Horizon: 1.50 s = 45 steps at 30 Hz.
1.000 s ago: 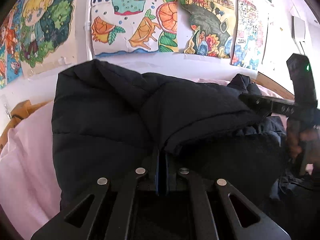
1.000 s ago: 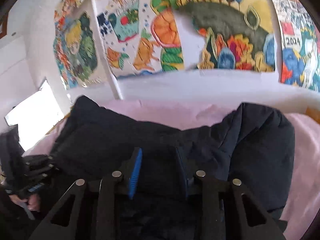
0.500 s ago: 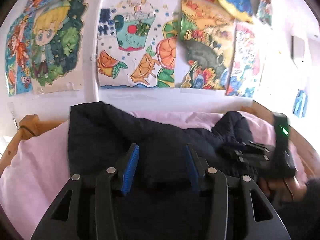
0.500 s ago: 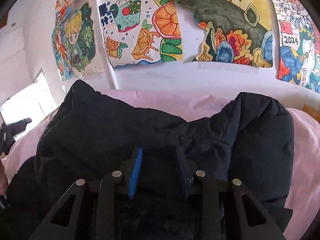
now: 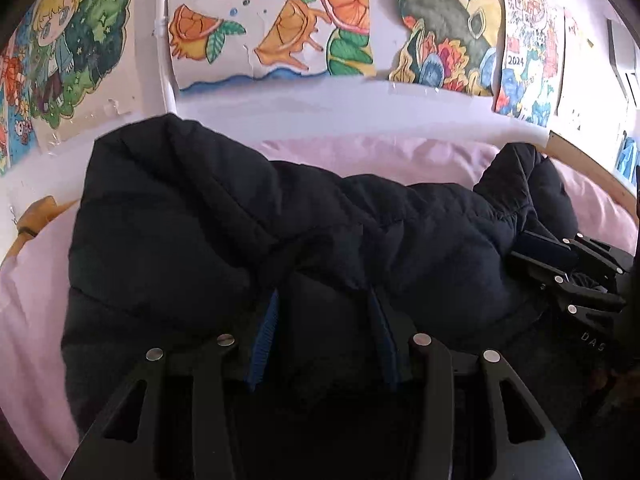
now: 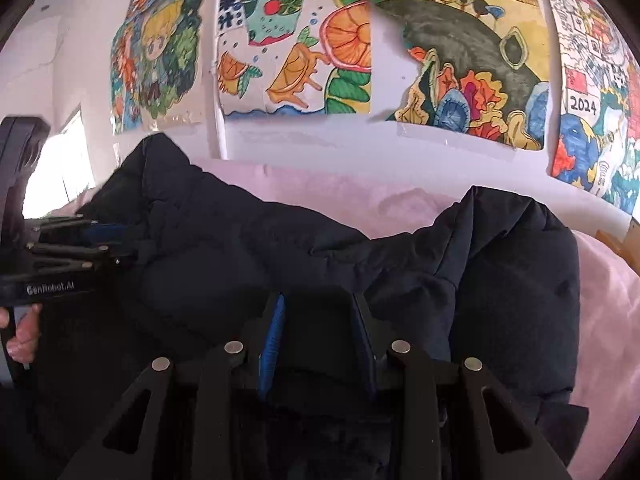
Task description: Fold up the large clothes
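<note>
Left gripper [image 5: 326,324]: jaws parted after just opening, jacket fabric lying between them.
Right gripper [image 6: 318,328]: clamped on a thick fold of the jacket.
Black puffer jacket [image 5: 192,224]: bunched across the pink bedsheet [image 5: 36,280], below drawings [image 5: 272,20] taped to the wall.

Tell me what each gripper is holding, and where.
Right gripper pinches the jacket at its near edge. Left gripper has just opened; jacket lies between its fingers, apparently loose.
</note>
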Tool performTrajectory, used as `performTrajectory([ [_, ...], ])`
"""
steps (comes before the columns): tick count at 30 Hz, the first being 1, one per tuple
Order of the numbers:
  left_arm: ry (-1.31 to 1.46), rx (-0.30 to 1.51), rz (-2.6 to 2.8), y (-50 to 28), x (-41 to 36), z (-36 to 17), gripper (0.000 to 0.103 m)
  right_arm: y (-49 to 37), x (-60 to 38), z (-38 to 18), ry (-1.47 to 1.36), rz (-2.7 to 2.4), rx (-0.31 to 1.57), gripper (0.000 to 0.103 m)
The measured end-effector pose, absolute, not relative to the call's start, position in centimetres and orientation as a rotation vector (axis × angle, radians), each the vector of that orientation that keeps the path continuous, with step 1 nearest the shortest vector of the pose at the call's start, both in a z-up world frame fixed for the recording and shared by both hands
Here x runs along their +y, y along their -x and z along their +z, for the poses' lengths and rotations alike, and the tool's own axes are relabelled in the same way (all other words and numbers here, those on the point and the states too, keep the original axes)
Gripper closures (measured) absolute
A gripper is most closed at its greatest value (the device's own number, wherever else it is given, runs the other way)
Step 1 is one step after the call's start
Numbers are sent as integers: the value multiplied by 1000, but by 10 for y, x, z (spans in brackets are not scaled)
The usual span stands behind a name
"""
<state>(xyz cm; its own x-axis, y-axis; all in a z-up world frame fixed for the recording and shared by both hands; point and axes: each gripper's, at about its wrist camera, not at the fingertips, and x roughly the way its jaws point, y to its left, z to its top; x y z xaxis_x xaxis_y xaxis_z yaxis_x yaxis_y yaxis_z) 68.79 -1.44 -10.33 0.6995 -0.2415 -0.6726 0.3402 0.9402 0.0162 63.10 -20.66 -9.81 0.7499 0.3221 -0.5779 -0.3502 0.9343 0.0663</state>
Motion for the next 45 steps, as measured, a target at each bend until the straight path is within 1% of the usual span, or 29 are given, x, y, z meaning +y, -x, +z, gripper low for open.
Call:
performTrajectory([
  [10, -189, 725, -298, -705, -21, -138, 63, -656, -202, -131, 59, 384, 653, 72],
  [14, -177, 701, -314, -702, -19, -137, 63, -664, -202, -140, 41, 381, 661, 73],
  [20, -30, 670, -385, -672, 8, -105, 62, -641, -218, -120, -32, 408, 605, 72],
  [23, 2, 575, -401, -654, 16, -79, 62, -625, -230, -105, -54, 378, 534, 71],
  [25, -18, 501, -400, -649, 13, -60, 62, -621, -230, -100, -50, 369, 525, 63],
  [28, -75, 462, -339, -669, -4, -37, 62, -621, -222, -100, -8, 360, 537, 60],
  [30, -120, 508, -271, -697, -13, -33, 62, -621, -219, -98, 7, 359, 538, 60],
  [32, -137, 593, -169, -727, -9, -40, 62, -623, -221, -95, -1, 367, 556, 60],
  [34, -60, 684, -118, -747, 10, -52, 62, -629, -227, -85, -26, 373, 588, 60],
  [36, 51, 745, -115, -756, 28, -64, 60, -633, -234, -67, -31, 344, 560, 60],
  [38, 90, 749, -118, -756, 37, -73, 60, -643, -239, -49, -33, 310, 533, 58],
  [39, 95, 745, -118, -756, 40, -75, 60, -652, -241, -42, -40, 301, 537, 53],
  [41, 104, 745, -120, -754, 43, -78, 60, -682, -242, -35, -56, 314, 590, 52],
  [43, 118, 747, -123, -753, 47, -78, 59, -707, -247, -44, -92, 318, 646, 52],
  [44, 132, 747, -130, -751, 48, -78, 59, -720, -255, -54, -139, 290, 685, 54],
  [45, 150, 746, -141, -752, 48, -80, 58, -727, -263, -65, -190, 273, 720, 65],
])
